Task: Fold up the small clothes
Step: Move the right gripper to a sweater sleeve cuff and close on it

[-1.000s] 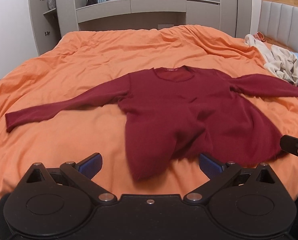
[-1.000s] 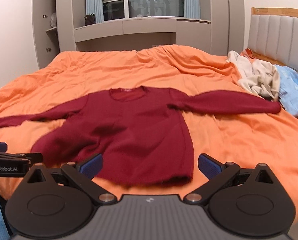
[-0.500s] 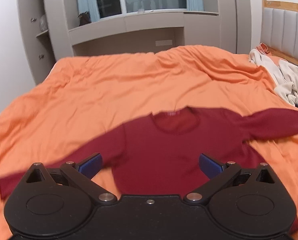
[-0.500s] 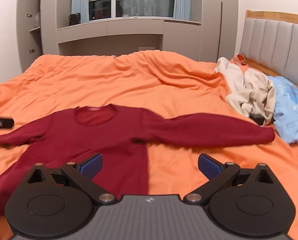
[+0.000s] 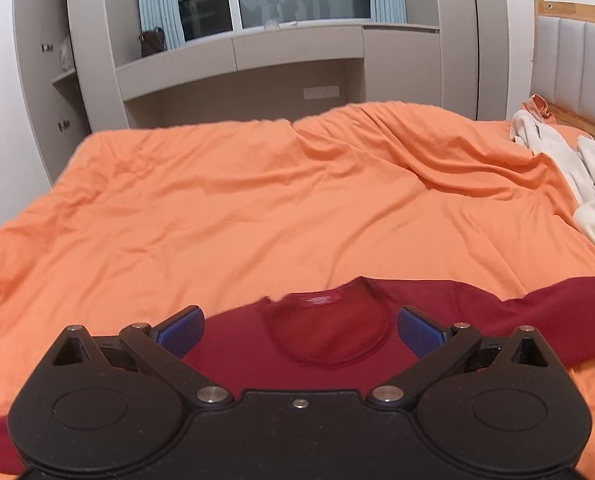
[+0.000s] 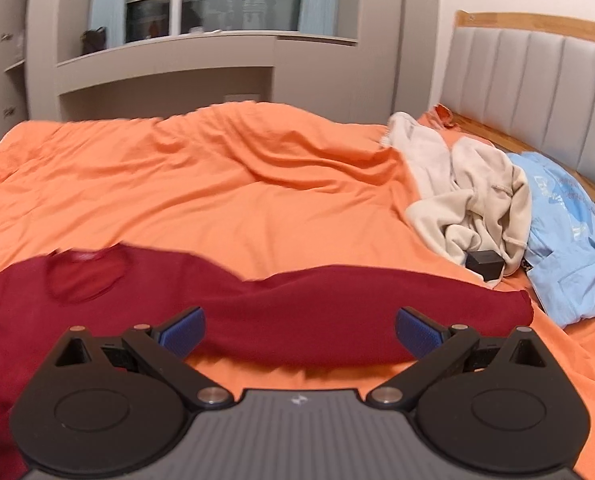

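A dark red long-sleeved sweater (image 5: 257,356) lies flat on the orange duvet (image 5: 277,208), neck towards the far side. My left gripper (image 5: 299,330) is open and empty just above its neckline (image 5: 329,336), one blue pad on each side. My right gripper (image 6: 299,330) is open and empty over the sweater's right sleeve (image 6: 357,312), which stretches out to the right; the cuff ends near a pile of clothes. The sweater's hem is hidden below both grippers.
A heap of cream clothes (image 6: 465,196) and a light blue garment (image 6: 569,248) lie at the right by the padded headboard (image 6: 537,92), with a small black box (image 6: 485,262) among them. Grey cupboards and a window stand beyond the bed.
Both grippers have moved forward over the sweater, from its hem up to the neckline and the right sleeve. Both stay open. The sweater has not moved.
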The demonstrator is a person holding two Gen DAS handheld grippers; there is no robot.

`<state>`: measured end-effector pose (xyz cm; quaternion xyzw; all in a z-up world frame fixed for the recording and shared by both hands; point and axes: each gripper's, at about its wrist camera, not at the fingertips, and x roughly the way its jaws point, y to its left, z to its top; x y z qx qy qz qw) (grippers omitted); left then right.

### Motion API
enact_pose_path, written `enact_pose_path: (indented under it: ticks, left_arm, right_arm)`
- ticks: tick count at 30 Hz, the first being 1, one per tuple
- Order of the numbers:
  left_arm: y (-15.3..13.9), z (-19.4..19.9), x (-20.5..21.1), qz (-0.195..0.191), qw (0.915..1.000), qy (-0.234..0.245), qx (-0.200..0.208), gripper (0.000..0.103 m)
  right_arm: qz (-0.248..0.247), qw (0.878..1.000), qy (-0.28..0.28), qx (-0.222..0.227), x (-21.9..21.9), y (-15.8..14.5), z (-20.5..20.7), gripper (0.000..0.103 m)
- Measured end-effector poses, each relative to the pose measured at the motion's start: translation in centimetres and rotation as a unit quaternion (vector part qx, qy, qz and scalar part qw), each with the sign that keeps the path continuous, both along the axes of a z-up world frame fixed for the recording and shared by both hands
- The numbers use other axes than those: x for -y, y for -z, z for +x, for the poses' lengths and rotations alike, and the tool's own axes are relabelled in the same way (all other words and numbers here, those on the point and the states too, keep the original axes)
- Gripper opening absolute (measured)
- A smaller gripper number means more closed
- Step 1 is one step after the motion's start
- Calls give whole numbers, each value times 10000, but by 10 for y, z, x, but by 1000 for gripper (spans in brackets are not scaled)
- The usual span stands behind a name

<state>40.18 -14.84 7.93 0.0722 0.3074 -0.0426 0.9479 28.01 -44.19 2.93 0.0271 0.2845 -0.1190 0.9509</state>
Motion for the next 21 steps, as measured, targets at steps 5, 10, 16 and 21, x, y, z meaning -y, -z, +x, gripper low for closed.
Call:
enact_pose_path:
  ticks: [5,10,16,21]
  left_arm:
    - [61,27,27,-153,9997,51,-200,103]
    - [118,37,47,-182,9990,90,-399,103]
    - [162,34,64,-43,9981,231,-562,103]
    - [183,33,66,62,9971,203,-725,103]
  right_arm:
    - [24,9994,334,27,53,40,29,103]
    - [-77,9958,909,-32,101,81,37,103]
    - [540,9883,1403,243,161,113,20,103]
    - [1139,9779,1704,400,191,127,9,99]
